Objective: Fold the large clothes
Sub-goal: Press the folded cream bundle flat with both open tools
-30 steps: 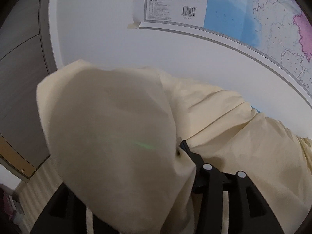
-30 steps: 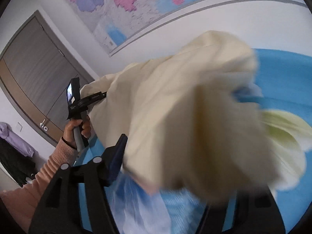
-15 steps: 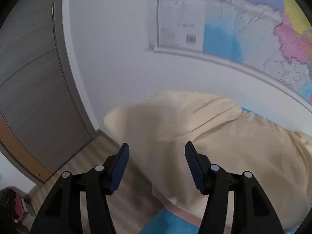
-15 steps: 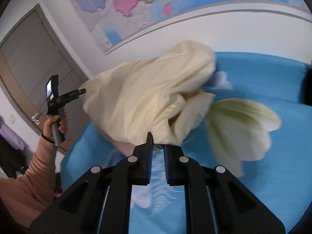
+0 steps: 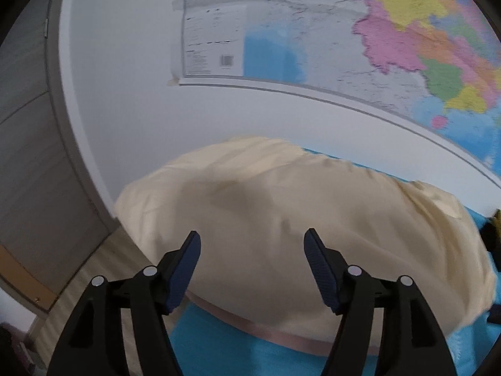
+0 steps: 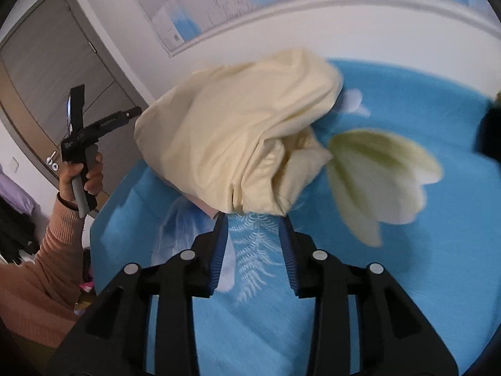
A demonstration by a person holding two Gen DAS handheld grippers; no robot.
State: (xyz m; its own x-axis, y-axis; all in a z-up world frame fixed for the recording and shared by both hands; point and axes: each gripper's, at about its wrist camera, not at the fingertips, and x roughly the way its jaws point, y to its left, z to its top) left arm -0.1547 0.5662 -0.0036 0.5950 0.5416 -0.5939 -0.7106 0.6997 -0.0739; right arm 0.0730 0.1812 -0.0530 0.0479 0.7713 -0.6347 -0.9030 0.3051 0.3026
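The cream garment lay bunched in a heap on the blue bedcover, near the wall under the map, partly over a pale flower print. Its folds hid what kind of clothing it was, and motion blurred its edges. A pink strip beneath it was too covered to identify.

The left gripper was spreading its fingers wide, gripping nothing, with the cloth beyond the tips. The right gripper was opening too, its narrow gap empty, tips just short of the heap. A hand held the left tool. A dark object at the right edge was cut off.
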